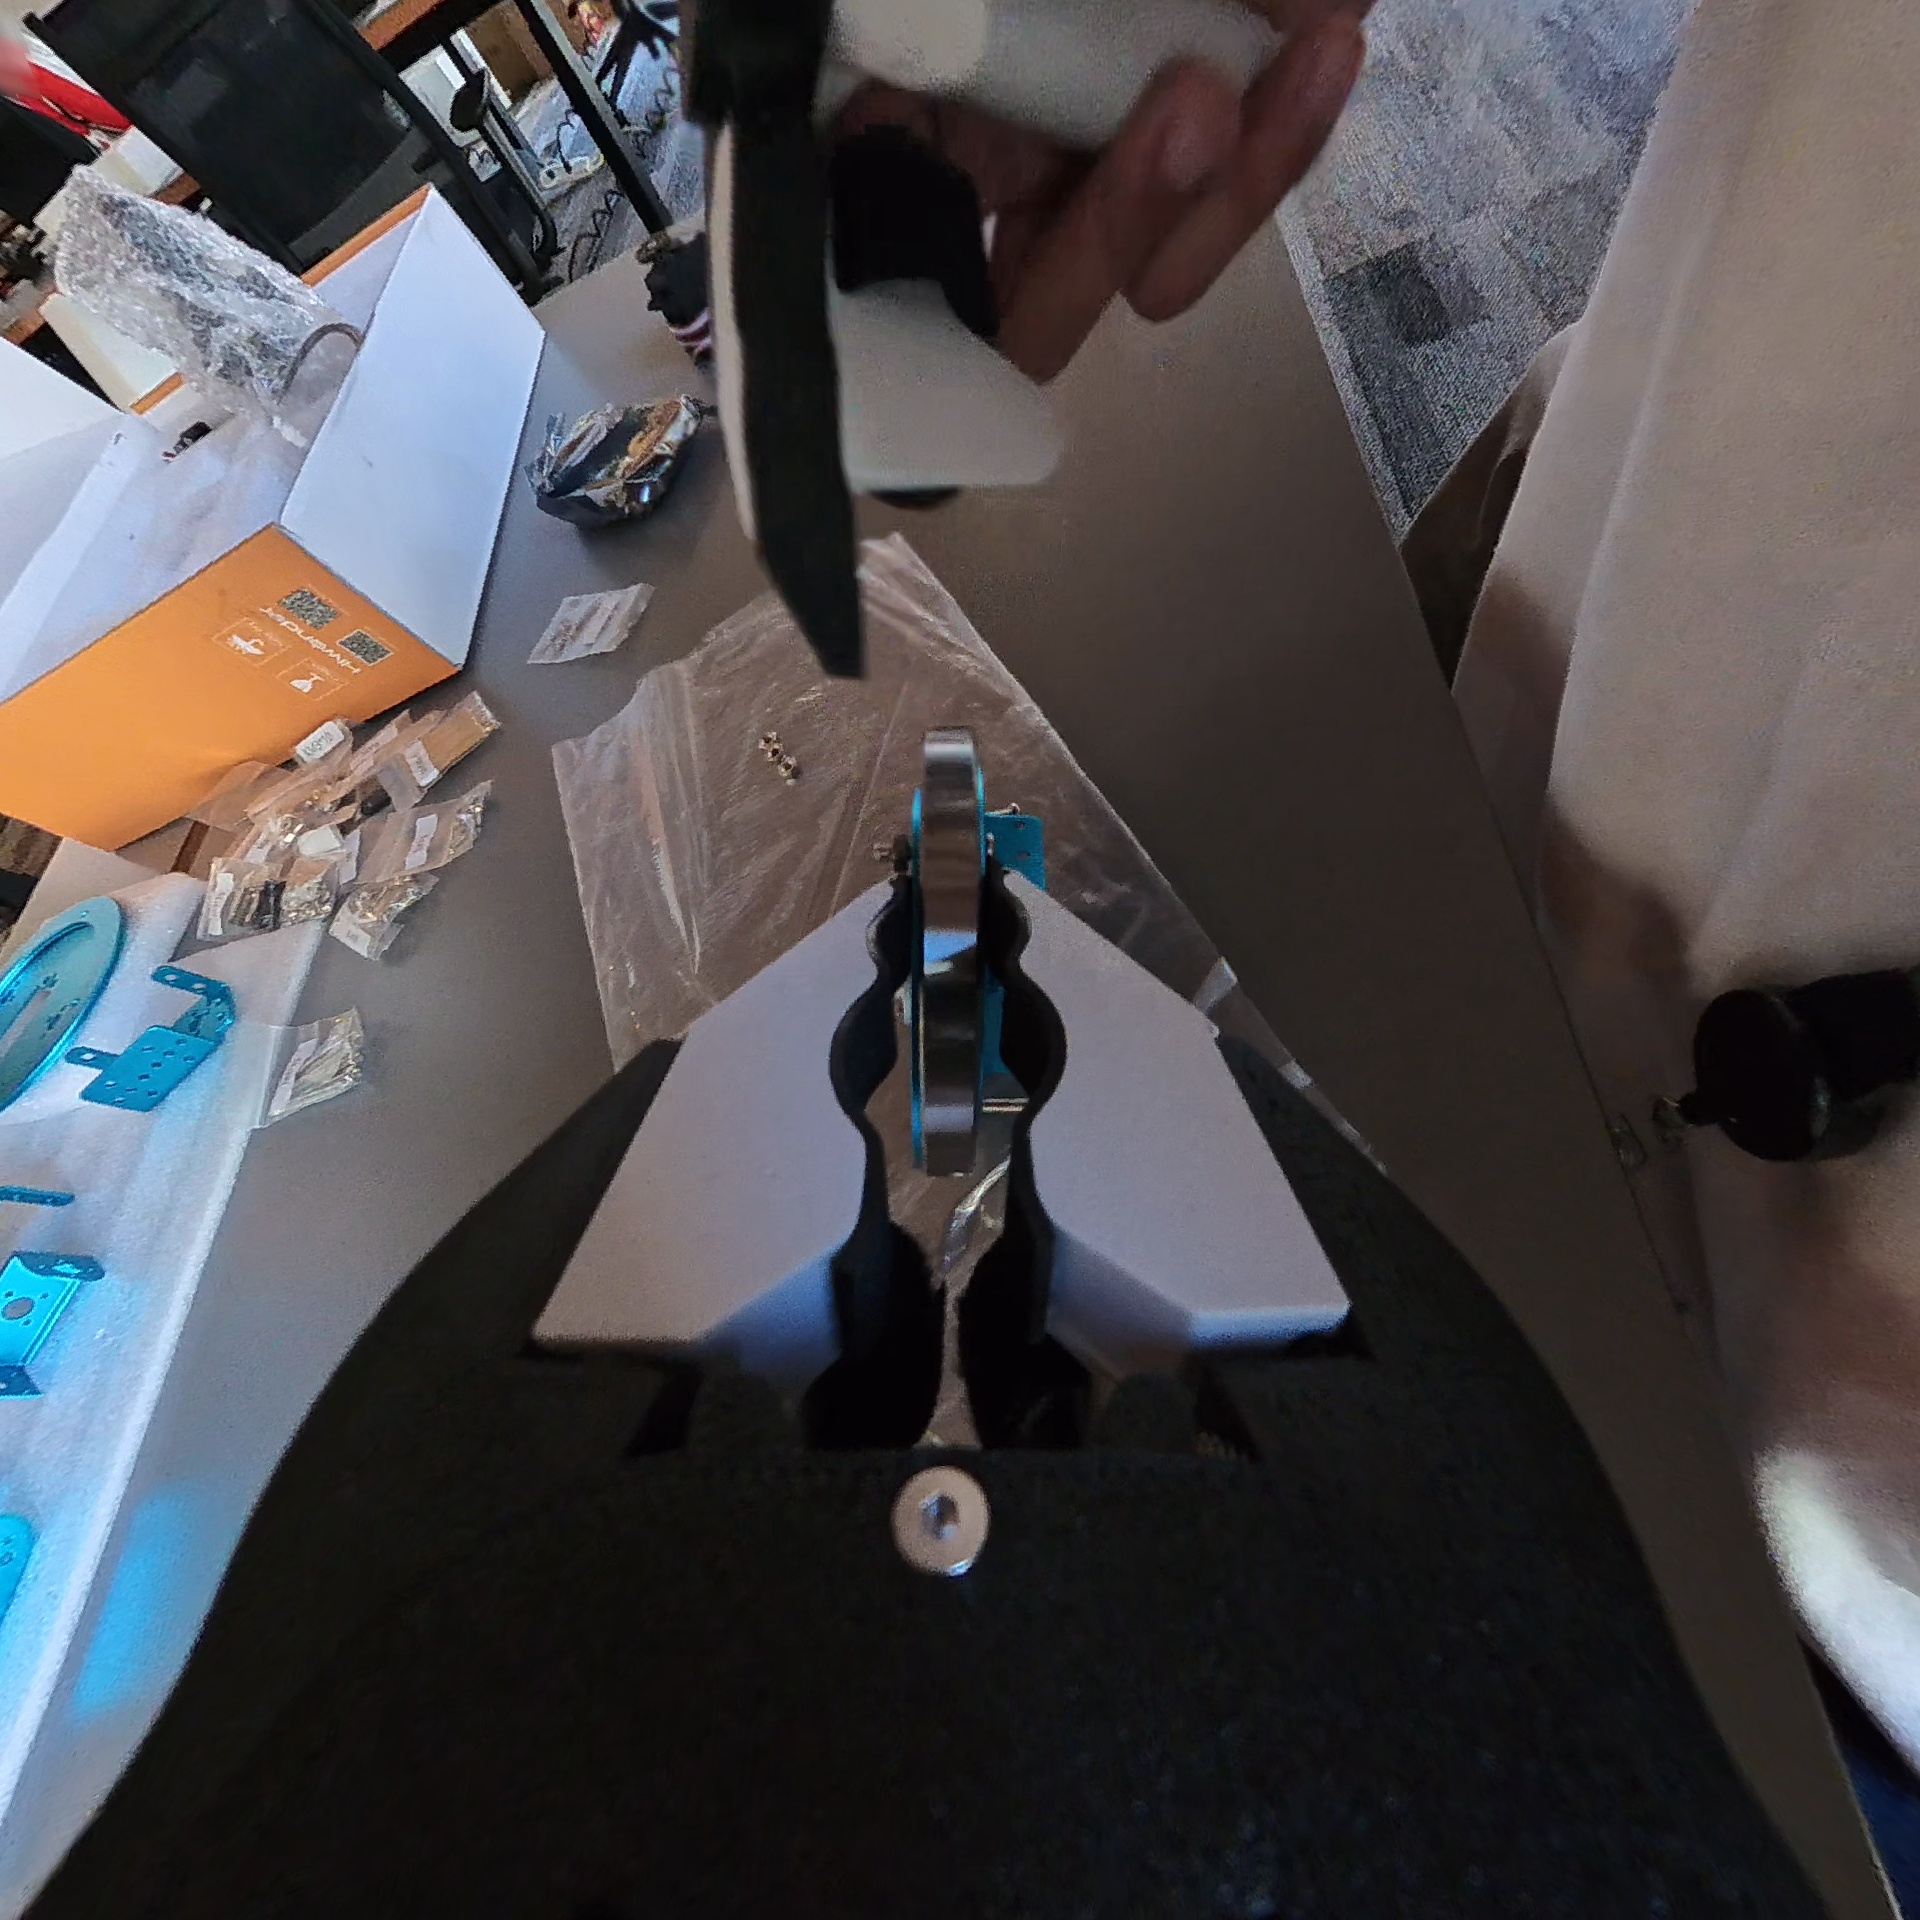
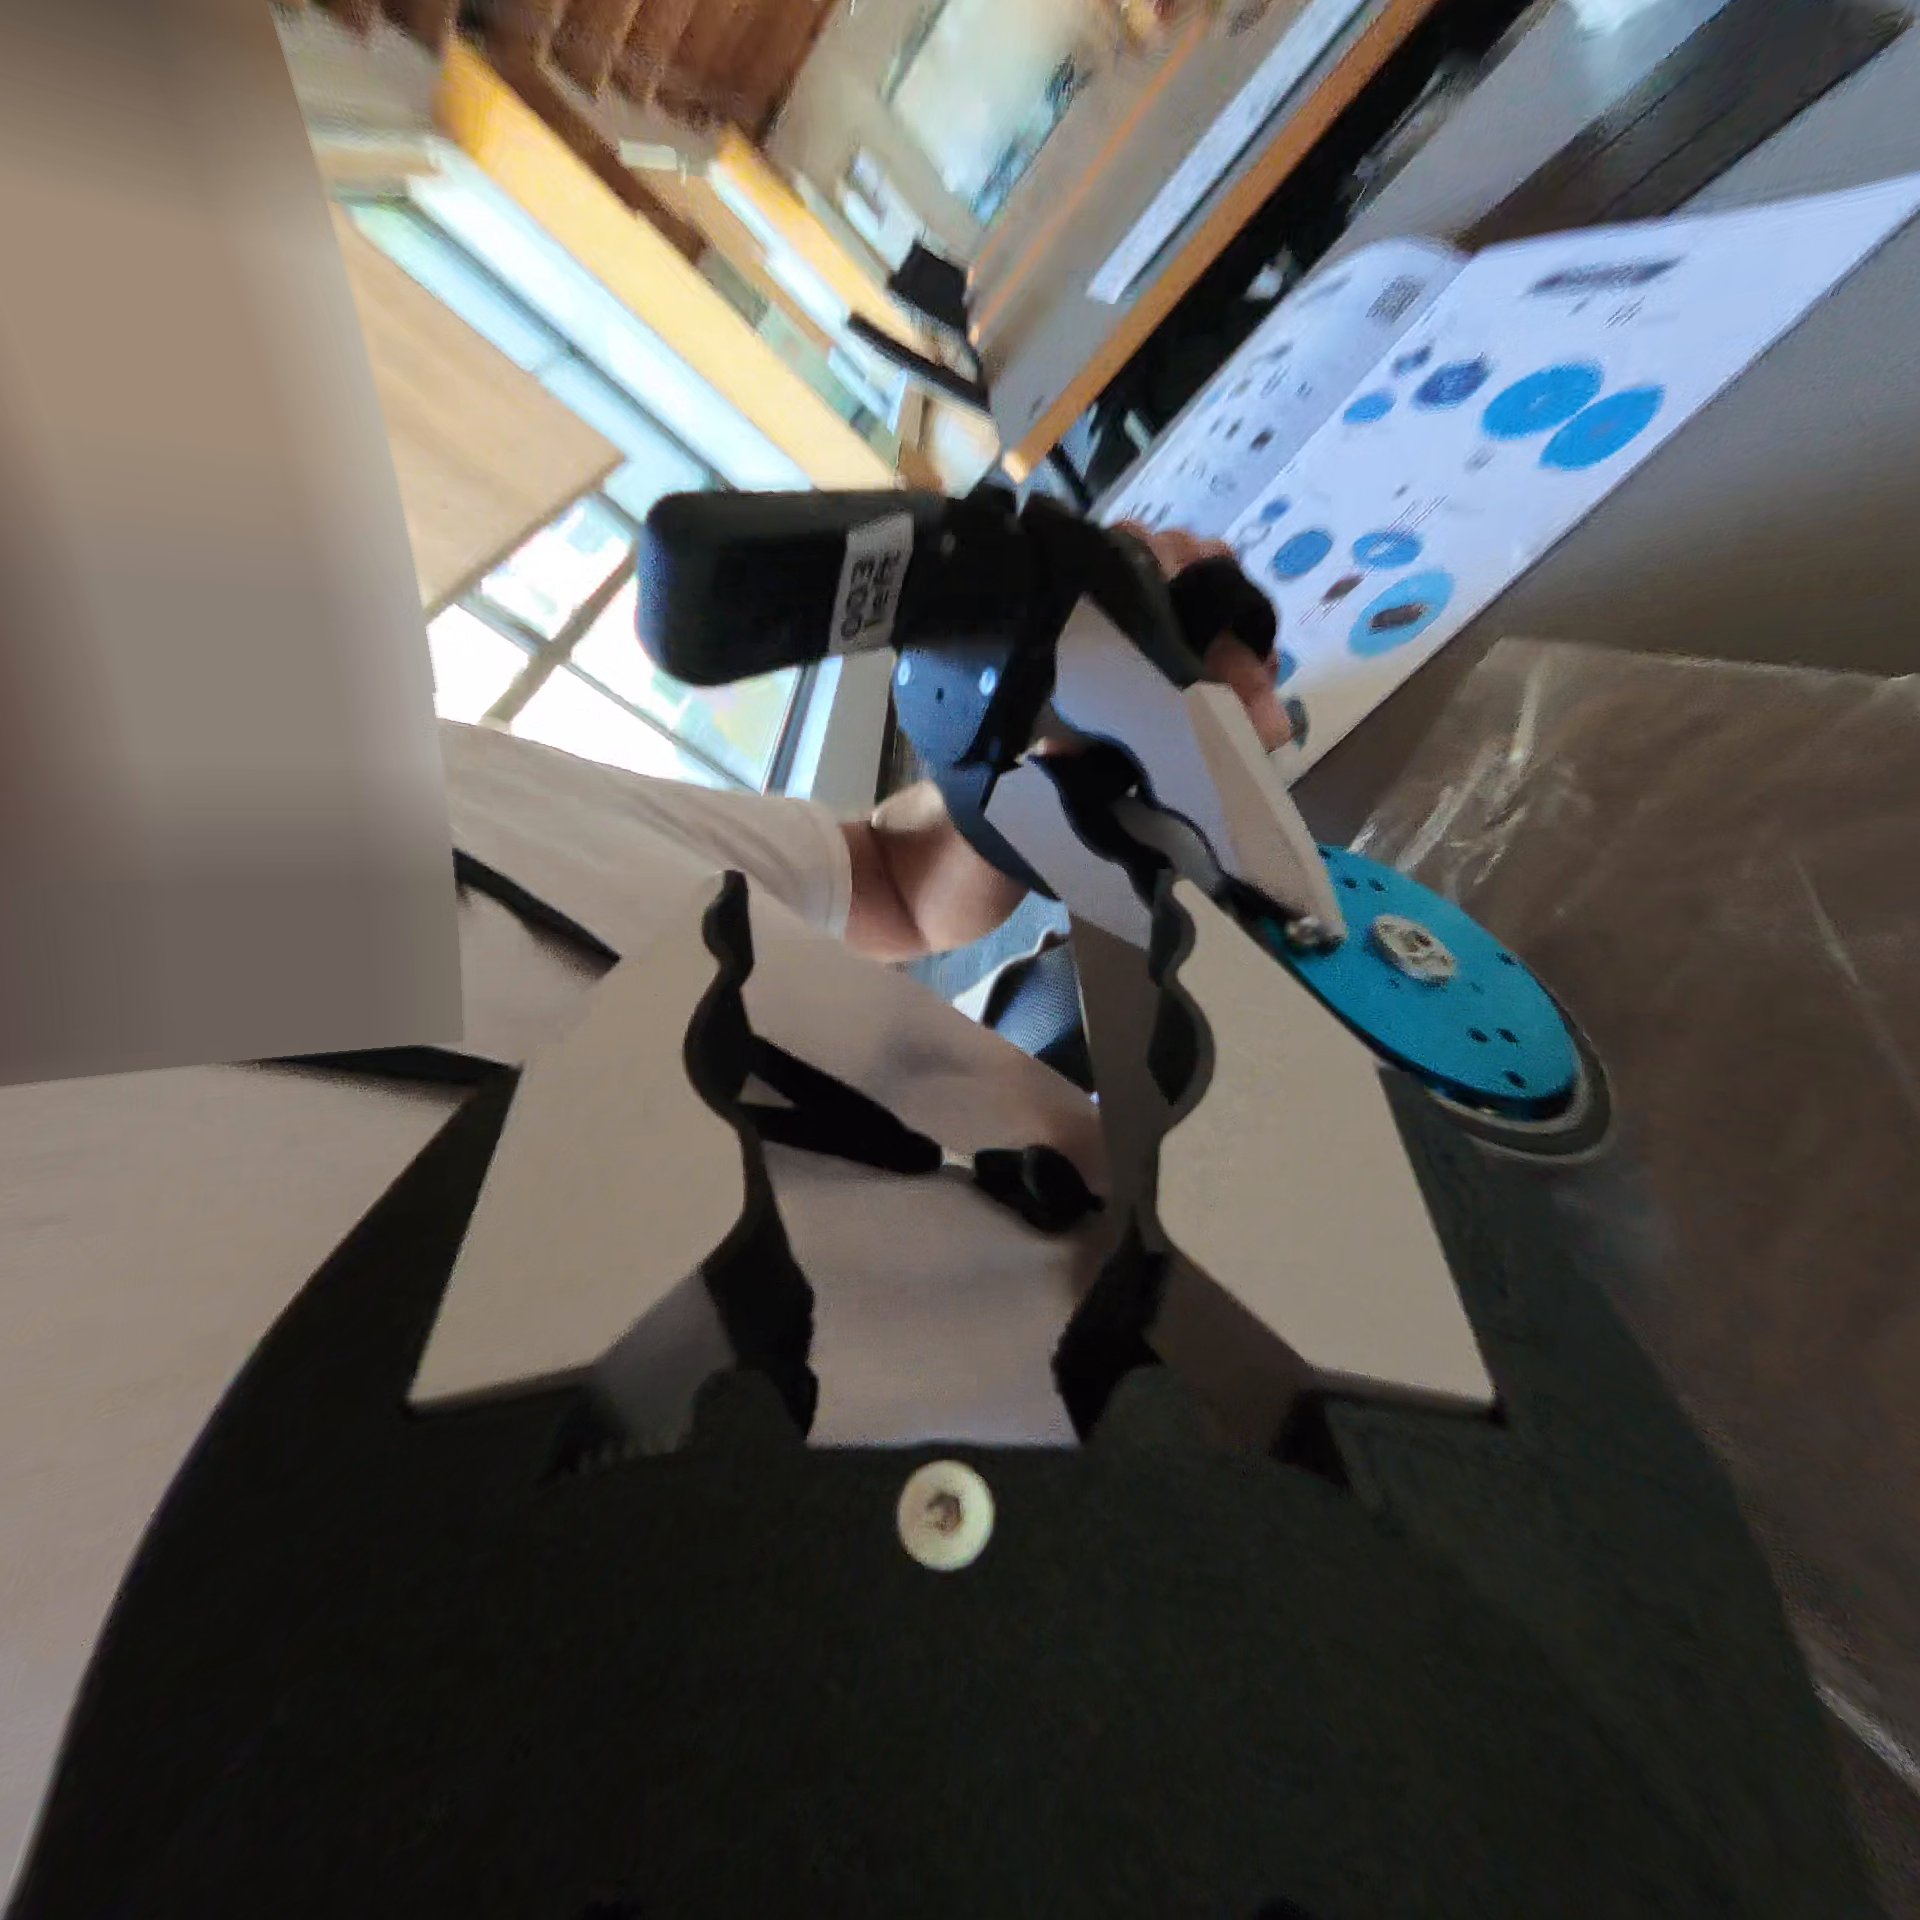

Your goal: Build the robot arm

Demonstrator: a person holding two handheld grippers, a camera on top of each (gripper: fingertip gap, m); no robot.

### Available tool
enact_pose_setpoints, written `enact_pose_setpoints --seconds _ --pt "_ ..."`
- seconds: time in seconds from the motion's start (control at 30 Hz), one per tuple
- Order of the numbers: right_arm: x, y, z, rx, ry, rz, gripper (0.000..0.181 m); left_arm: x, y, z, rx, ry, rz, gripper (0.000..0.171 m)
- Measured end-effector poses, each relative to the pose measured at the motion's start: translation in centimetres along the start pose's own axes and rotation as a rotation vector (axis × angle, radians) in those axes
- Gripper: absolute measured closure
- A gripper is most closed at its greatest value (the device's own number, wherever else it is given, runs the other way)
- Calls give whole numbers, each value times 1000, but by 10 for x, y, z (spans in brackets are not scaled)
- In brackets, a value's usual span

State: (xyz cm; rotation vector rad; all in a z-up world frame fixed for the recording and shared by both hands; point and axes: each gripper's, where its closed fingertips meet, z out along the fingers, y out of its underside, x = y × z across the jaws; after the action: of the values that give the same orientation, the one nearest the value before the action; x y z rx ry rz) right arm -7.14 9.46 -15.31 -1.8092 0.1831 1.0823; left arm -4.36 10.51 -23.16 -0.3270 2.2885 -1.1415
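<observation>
The desk (image 1: 1195,644) spread beneath both grippers, a clear plastic sheet (image 1: 717,790) lying ahead of the left gripper (image 1: 951,904). An orange-and-white box (image 1: 260,644) sat far to that gripper's left, with small hardware bags (image 1: 353,831) beside it. The left gripper was clamped on a blue disc (image 1: 948,956) held edge-on between its fingers. The right gripper (image 2: 945,925) hung above, spread wide and holding nothing.
</observation>
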Motion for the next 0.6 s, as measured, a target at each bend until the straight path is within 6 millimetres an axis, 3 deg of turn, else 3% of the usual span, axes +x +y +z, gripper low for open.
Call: enact_pose_setpoints --seconds 0.13,0.23,0.33,0.4,0.6 --pt "50 14 -19 -113 268 -177 104 -1 0 0 1 3 -11 159" --pt "82 30 -24 -190 316 -385 110 -4 0 -3 13 4 -49 159" --pt "100 45 -21 -231 288 -572 120 -11 -1 -9 48 -7 -85 159" --pt "103 45 -18 -224 263 -595 122 -17 -5 -15 74 -18 -110 159" --pt "89 14 -8 -98 179 -668 121 -34 -25 -38 256 -21 -288 159"
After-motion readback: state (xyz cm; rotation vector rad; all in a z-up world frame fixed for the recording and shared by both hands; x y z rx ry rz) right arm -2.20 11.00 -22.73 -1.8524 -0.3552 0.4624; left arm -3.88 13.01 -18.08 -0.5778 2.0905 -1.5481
